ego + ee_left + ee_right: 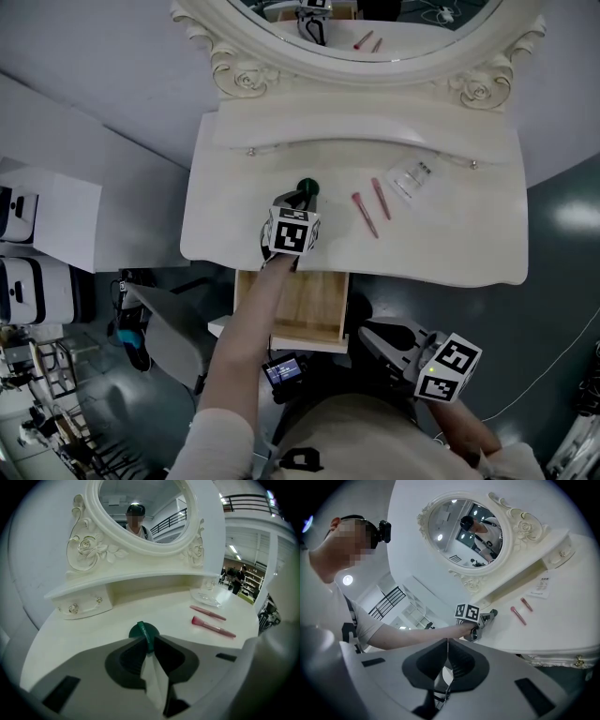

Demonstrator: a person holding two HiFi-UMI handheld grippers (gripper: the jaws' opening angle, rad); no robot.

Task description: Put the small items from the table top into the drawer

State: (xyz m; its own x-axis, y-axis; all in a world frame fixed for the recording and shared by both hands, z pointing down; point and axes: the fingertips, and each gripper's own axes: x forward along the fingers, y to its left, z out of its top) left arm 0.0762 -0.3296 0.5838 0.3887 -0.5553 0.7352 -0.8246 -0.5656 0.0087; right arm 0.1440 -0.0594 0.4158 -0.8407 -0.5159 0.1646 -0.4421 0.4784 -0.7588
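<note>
- Grip: left gripper [302, 197] is clamped on the green round item [139, 630]; lift straight, pressure steady.
- Lower it into the open drawer [300, 305] before releasing.
- Right gripper [446, 644] is closed, empty.

Grey left hand-held gripper [149, 643], right hand-held gripper [446, 642], 2 marker cubes [293, 232], pale sleeves [221, 444].

Soft even light, fisheye-warped edges
</note>
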